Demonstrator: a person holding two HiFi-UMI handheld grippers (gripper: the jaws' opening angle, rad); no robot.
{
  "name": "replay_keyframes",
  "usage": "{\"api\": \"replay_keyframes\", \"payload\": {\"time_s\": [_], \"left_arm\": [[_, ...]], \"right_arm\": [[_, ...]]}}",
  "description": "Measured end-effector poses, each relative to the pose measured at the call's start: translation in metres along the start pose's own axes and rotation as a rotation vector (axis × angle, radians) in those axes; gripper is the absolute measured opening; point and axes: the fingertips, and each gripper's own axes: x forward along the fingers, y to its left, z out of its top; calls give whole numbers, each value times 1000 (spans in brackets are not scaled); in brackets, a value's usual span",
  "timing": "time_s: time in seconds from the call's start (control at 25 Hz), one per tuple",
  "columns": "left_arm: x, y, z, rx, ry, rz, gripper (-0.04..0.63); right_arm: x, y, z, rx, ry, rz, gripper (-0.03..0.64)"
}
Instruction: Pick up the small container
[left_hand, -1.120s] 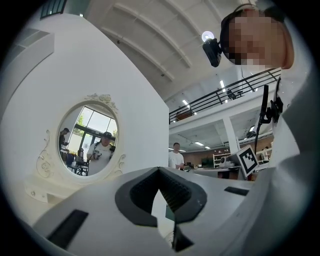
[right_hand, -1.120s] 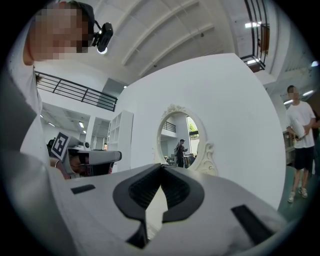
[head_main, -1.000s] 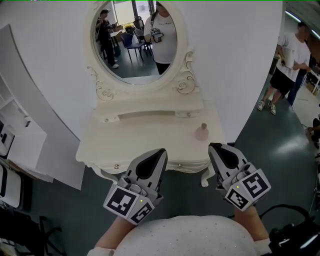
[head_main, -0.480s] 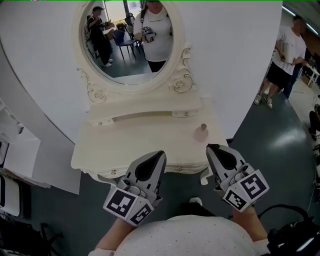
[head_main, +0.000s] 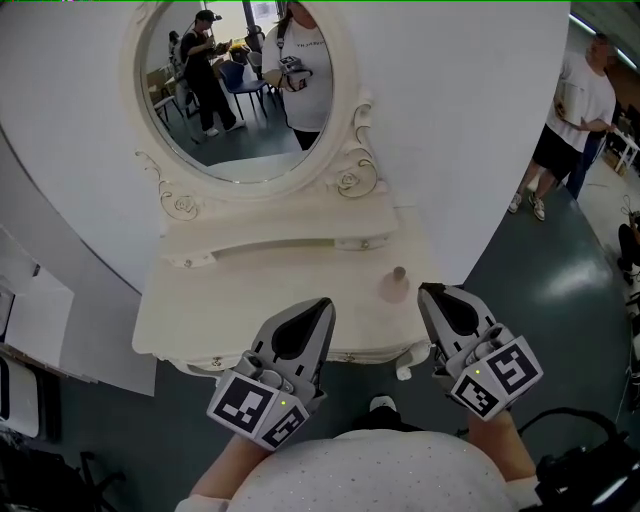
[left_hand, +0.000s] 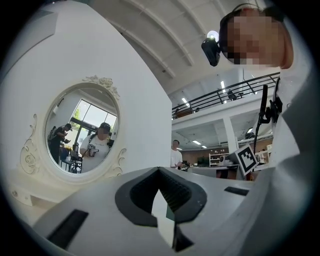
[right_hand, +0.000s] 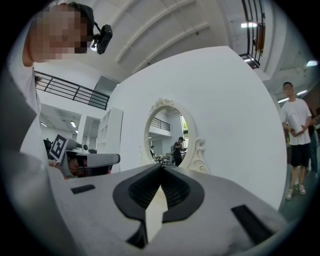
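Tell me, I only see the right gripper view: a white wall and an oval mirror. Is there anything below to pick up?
Observer: Yes. The head view shows a small container standing on the dressing table, near its right front corner.
Operator: Which tongs are nearer to it?
Observer: The right tongs, just to its right and not touching it. The left tongs are further off to its left.
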Motion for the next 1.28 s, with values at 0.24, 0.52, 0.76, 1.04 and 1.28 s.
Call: {"api": "replay_keyframes", "payload": {"time_s": [0.24,0.52,0.76,1.04,1.28], "left_arm": [[39,25,-15,-10,24,58,2],[68,59,-25,-25,42,144,2],[102,74,-40,-40,64,172,2],[142,80,-54,-42,76,193,2],[157,83,-79,-75,133,202,2]], "right_arm": [[36,-41,-14,16,29,56,3],[76,-75,-23,24,63,117,3],[102,-101,-32,50,73,180,3],[121,-134,-44,75,97,220,3],[130,-153,-64,121,127,217,3]]}}
